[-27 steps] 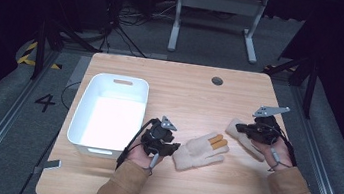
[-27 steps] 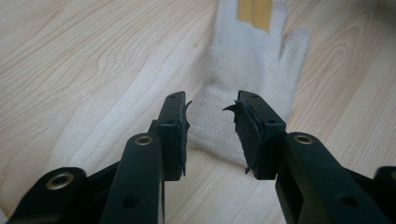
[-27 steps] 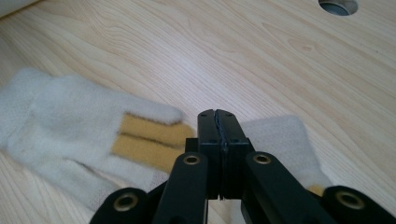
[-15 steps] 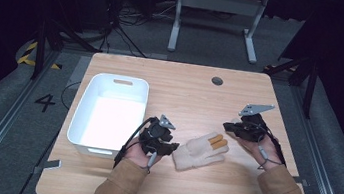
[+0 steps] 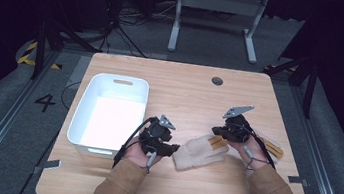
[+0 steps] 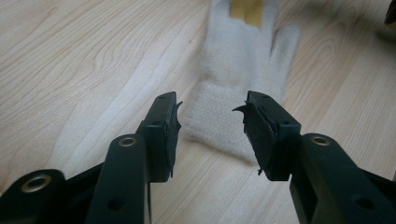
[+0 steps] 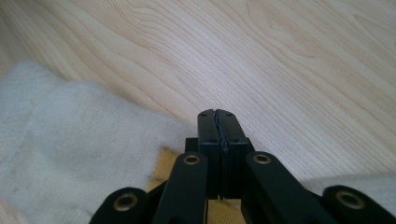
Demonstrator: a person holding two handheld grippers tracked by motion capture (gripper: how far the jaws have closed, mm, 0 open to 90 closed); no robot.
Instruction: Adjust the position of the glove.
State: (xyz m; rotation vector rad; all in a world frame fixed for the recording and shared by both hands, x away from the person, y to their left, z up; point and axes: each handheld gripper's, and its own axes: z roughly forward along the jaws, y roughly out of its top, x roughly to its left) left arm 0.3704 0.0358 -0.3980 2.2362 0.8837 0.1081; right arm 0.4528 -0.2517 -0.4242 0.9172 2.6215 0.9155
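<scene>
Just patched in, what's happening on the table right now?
A person works two handheld grippers over a cream glove lying flat on the wooden table. The left gripper is open, its jaws lined up just short of the glove's cuff. The right gripper is shut and empty, hovering by the finger end, with a second glove partly hidden behind it. A white bin sits to the left.

The left tongs (image 6: 210, 123) gape apart just short of the cuff of a cream glove (image 6: 243, 70) lying flat on the wooden table (image 6: 84, 56), with what may be a tan patch near its fingers.
</scene>
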